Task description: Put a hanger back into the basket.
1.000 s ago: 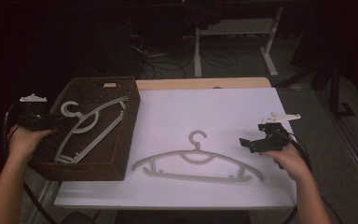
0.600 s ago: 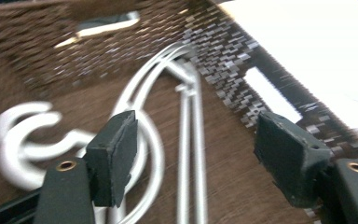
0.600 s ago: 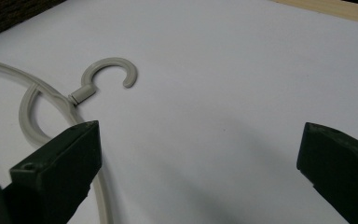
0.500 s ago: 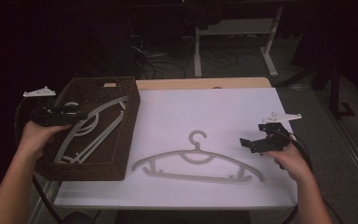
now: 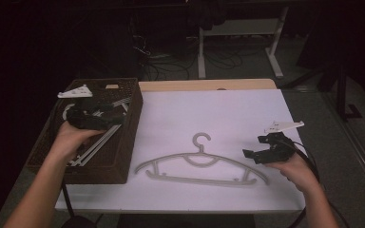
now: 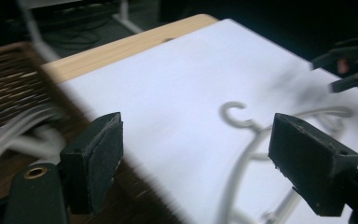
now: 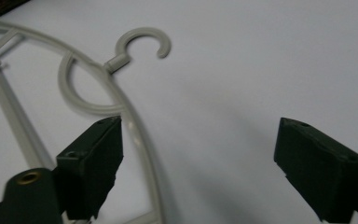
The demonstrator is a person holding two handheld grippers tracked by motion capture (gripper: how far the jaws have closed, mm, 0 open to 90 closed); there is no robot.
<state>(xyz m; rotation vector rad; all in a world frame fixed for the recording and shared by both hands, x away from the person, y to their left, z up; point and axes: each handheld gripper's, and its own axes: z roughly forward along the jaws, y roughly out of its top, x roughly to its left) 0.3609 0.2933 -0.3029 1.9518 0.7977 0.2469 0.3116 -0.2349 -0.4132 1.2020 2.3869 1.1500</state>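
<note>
High view: left hand-held gripper (image 5: 119, 116) over basket (image 5: 128, 142)

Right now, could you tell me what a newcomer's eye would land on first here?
Probably the grey plastic hanger lying flat on the white table cover, with the right gripper by its right tip, jaws open. Next, the dark wicker basket at the table's left edge, with white hangers inside and the left gripper open above it.

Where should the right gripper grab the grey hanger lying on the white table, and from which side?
Take the hanger on its right shoulder arm, coming from above: it lies flat, and that thin bar ends nearest the right gripper, whose jaws stand open.
</note>
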